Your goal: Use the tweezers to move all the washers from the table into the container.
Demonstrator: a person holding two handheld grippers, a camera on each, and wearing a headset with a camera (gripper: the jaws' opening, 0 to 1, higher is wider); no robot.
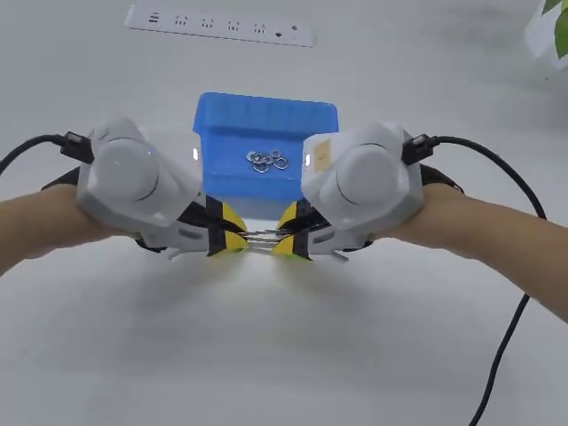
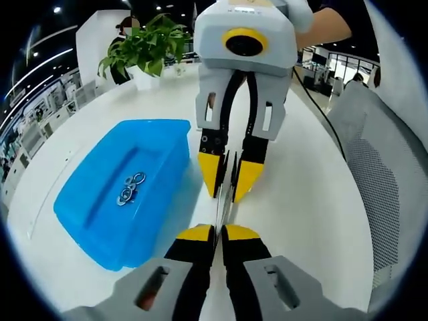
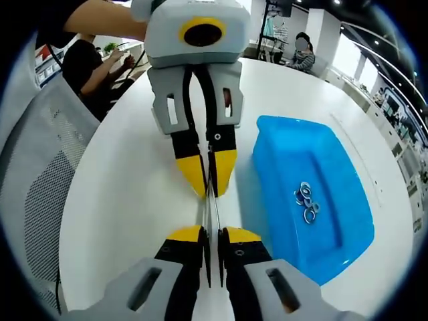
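On the plain white tabletop (image 1: 284,355), nearest the person, two grippers meet tip to tip. The left gripper (image 1: 232,235) and the right gripper (image 1: 288,238) each clench one end of a single pair of slim metal tweezers (image 1: 260,236). Just behind sits one blue rectangular plastic container (image 1: 266,111) holding small metal ring washers (image 1: 266,161), an overlapping cluster of roughly four. Farther off are one white power strip (image 1: 222,25) and one green potted plant (image 2: 144,47), in an open office.

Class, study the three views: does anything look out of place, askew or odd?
Nothing spilled or damaged. Oddly, the left gripper and the right gripper both clamp the same tweezers, one at each end.
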